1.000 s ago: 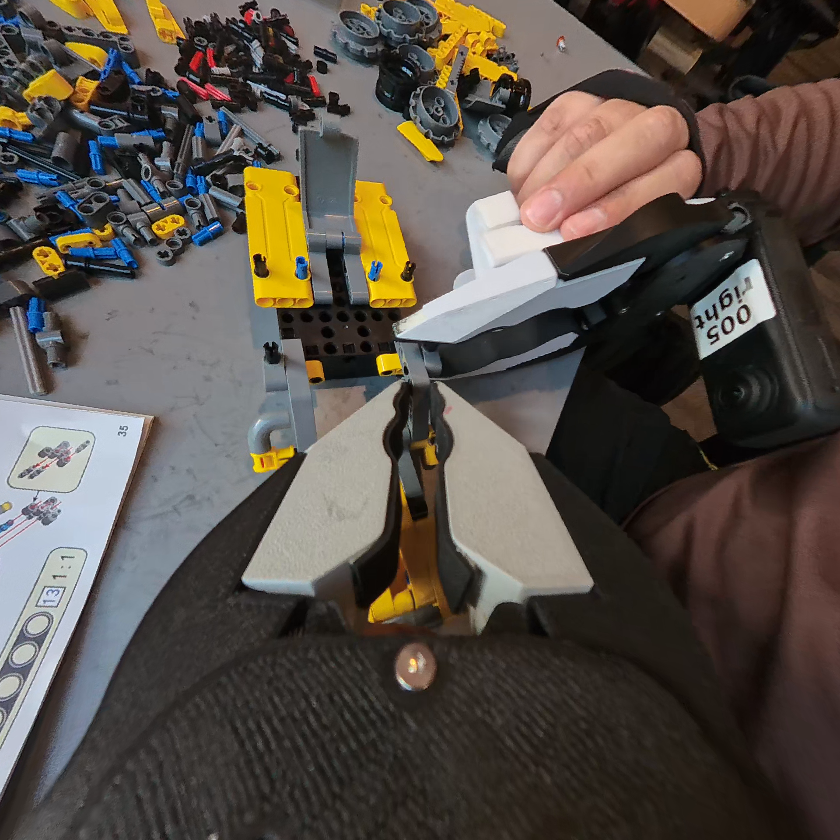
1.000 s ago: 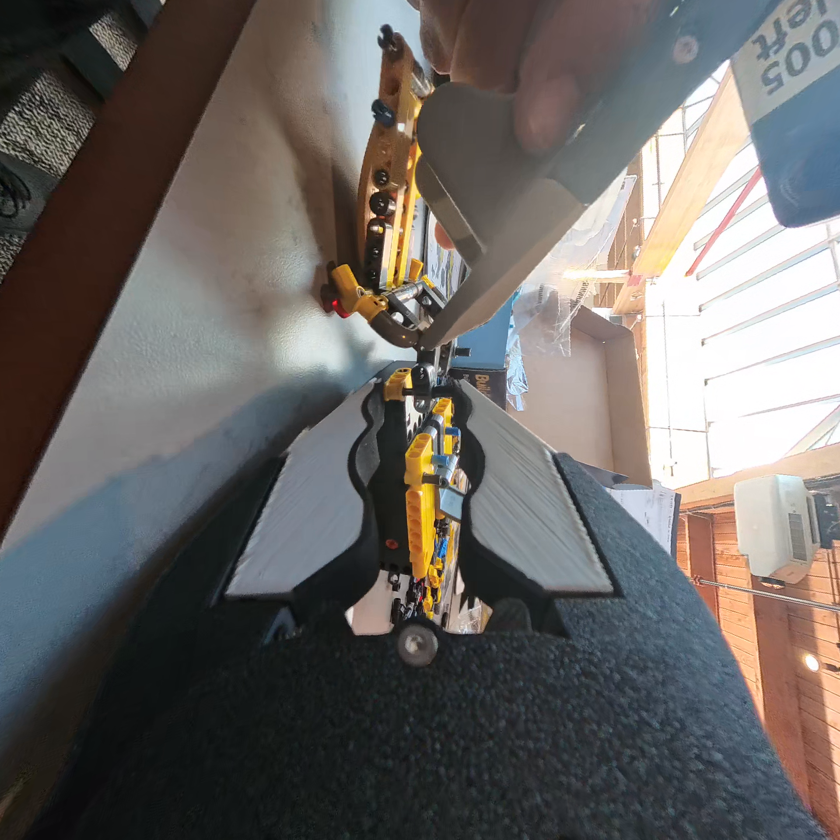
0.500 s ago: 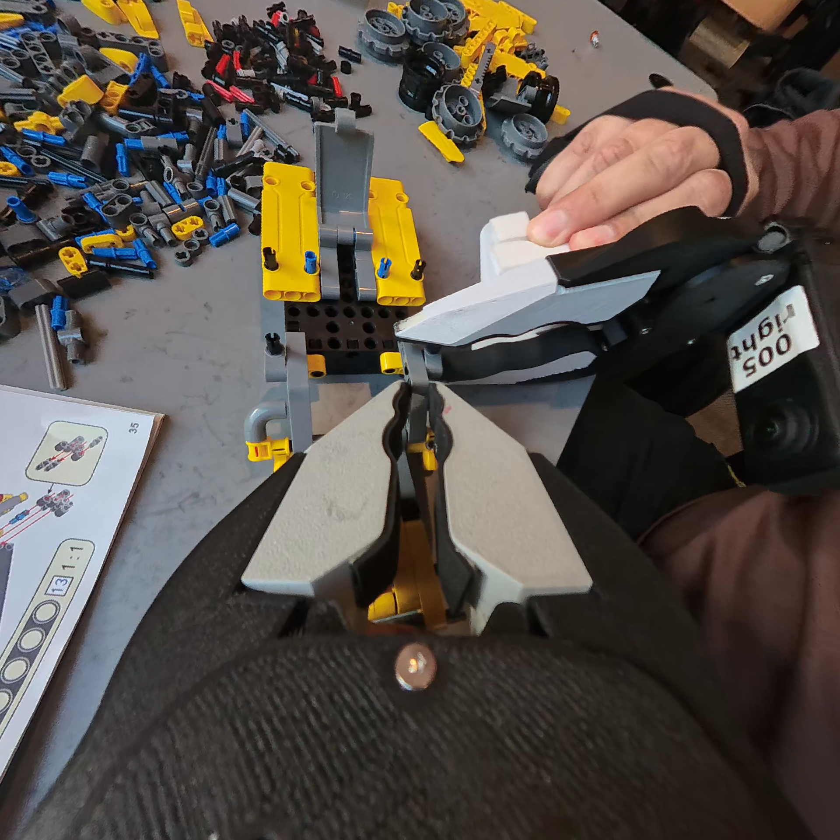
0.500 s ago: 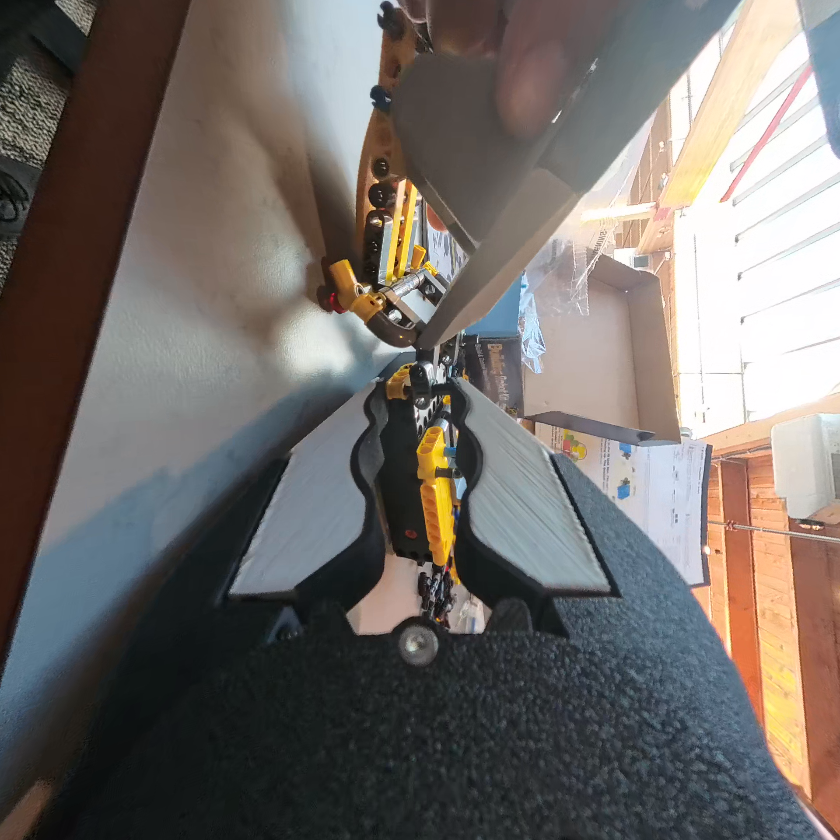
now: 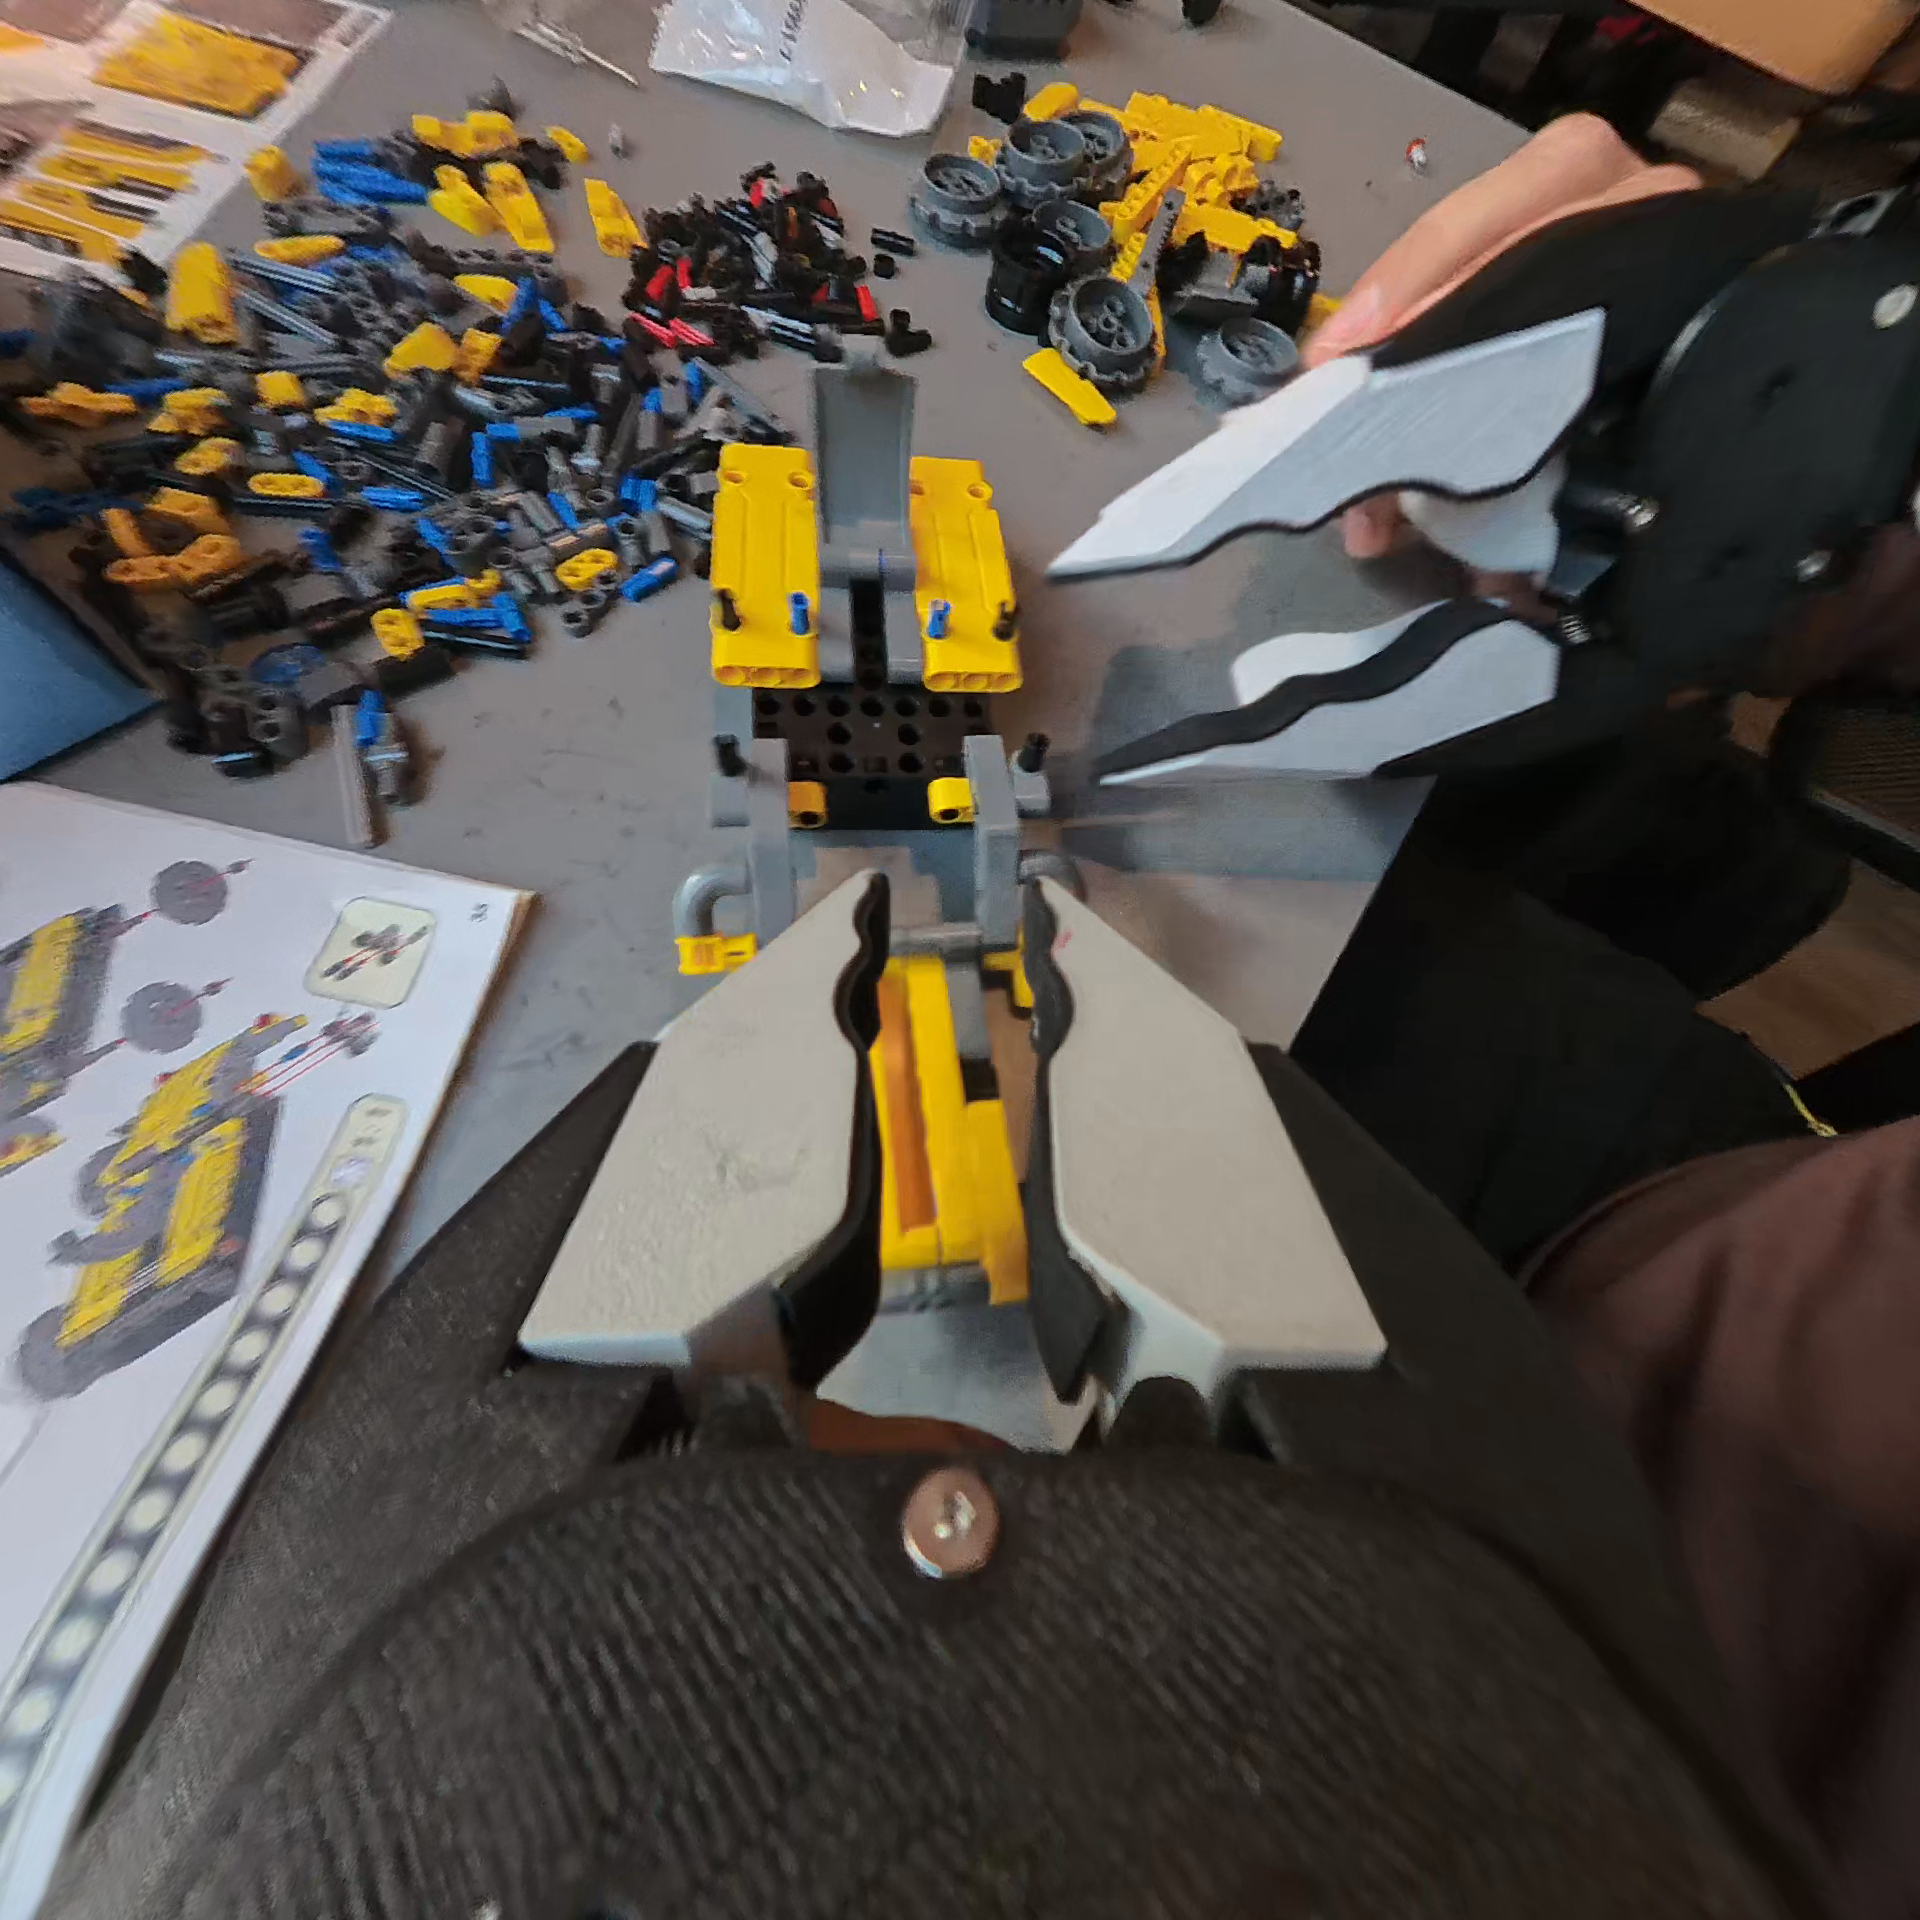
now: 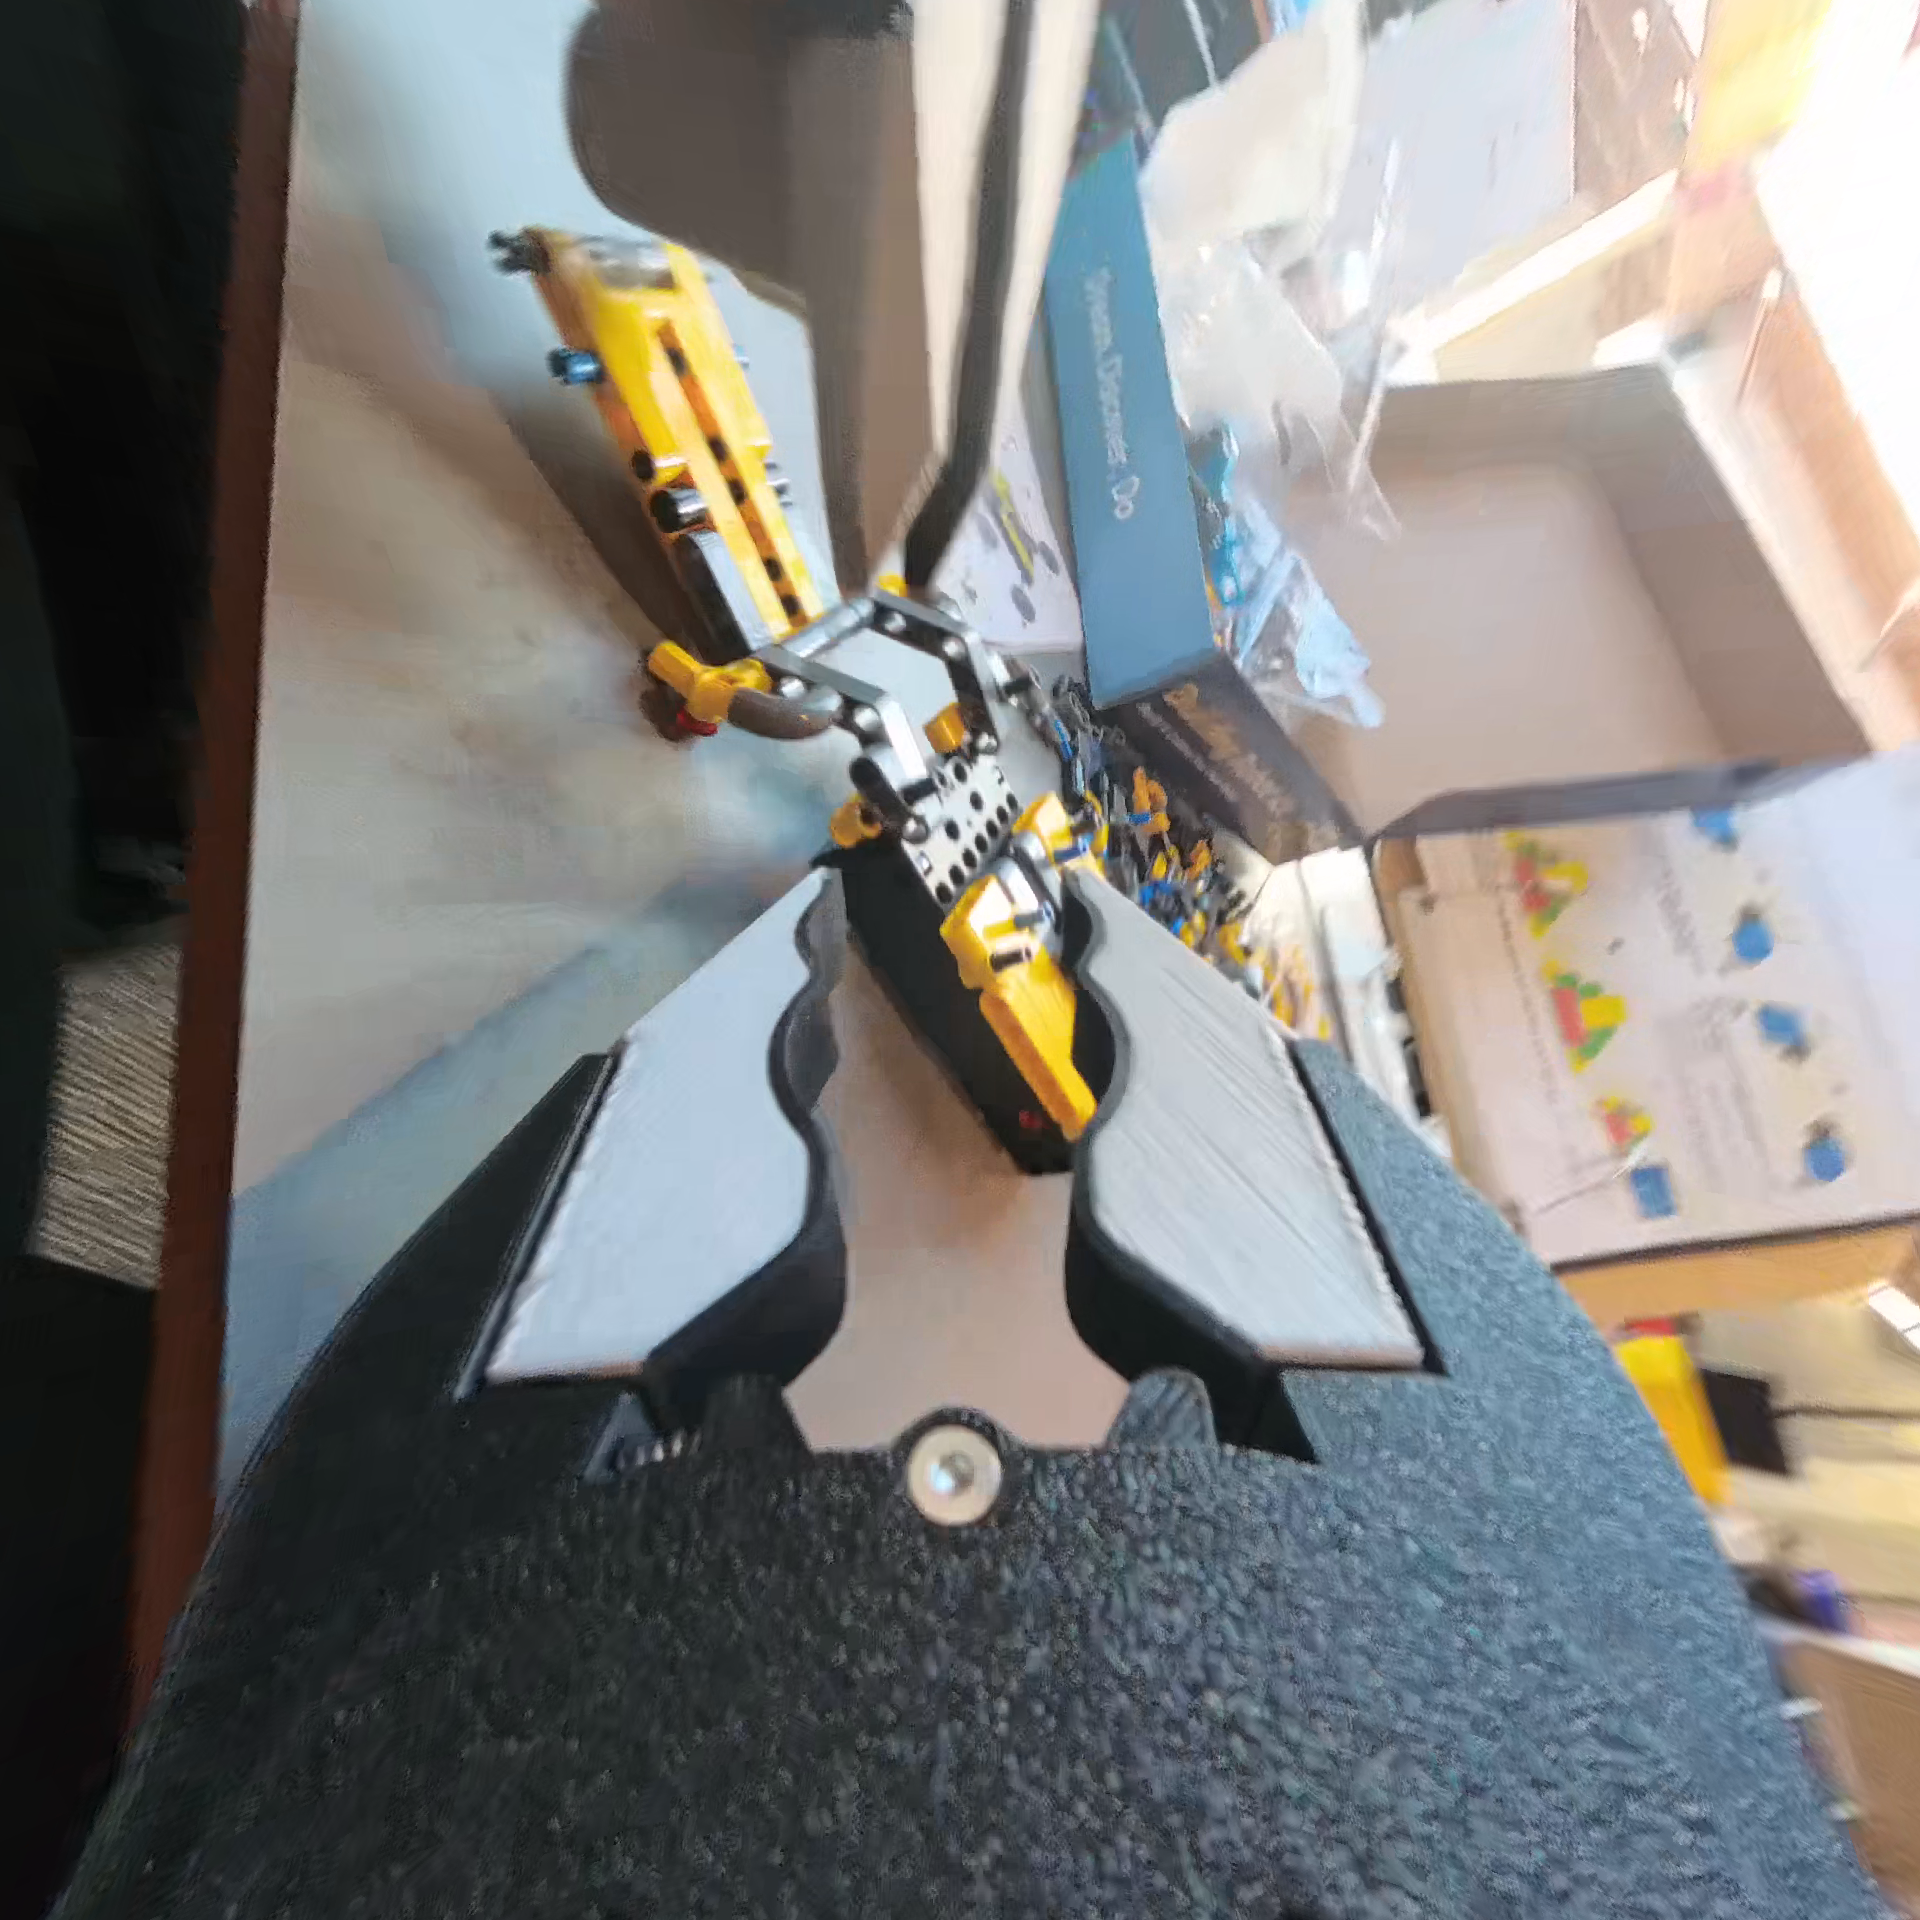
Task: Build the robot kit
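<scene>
Moved: since a second ago our right hand-held gripper (image 5: 1081, 665) lets go, spread and empty.
Left hand-held gripper (image 5: 951, 925): spread around the yellow brick model (image 5: 862, 582).
Axis: model lies on the surface (image 5: 582, 779), running straight ahead; left nearer.

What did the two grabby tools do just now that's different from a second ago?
The right tool let go of the yellow, grey and black brick vehicle model, opened and pulled back. The left tool opened too, its fingers now straddling the model's near end. The model stayed on the grey table.
</scene>
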